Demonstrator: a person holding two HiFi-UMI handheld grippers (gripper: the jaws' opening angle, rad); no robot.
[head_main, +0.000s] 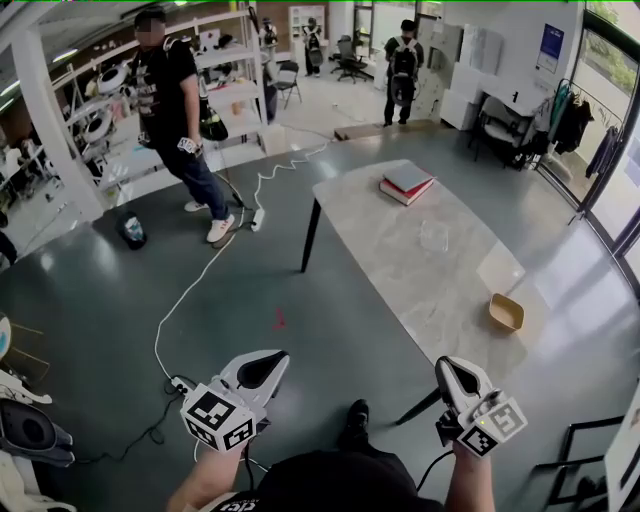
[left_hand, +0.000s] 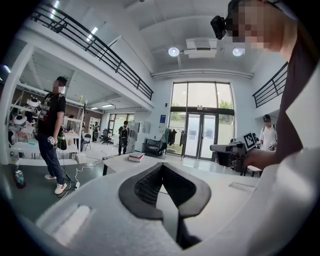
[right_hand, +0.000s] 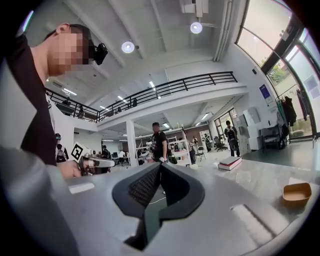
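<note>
Jaws on both your grippers are pressed together at the tips, with nothing between them. Your right gripper (head_main: 452, 370) is at the lower right of the head view, near the small tan tray (head_main: 506, 312) at the right edge of the tabletop (head_main: 400, 240). Your left gripper (head_main: 270, 365) hangs at lower centre over the grey floor (head_main: 100, 300). Stacked books (head_main: 406, 185) lie at the tabletop's far end, well apart from the tray.

tan dish (head_main: 506, 312) | shallow, squarish (rounded corners) | upright, open side up | on grey table (head_main: 450, 290), by its near right corner
</note>
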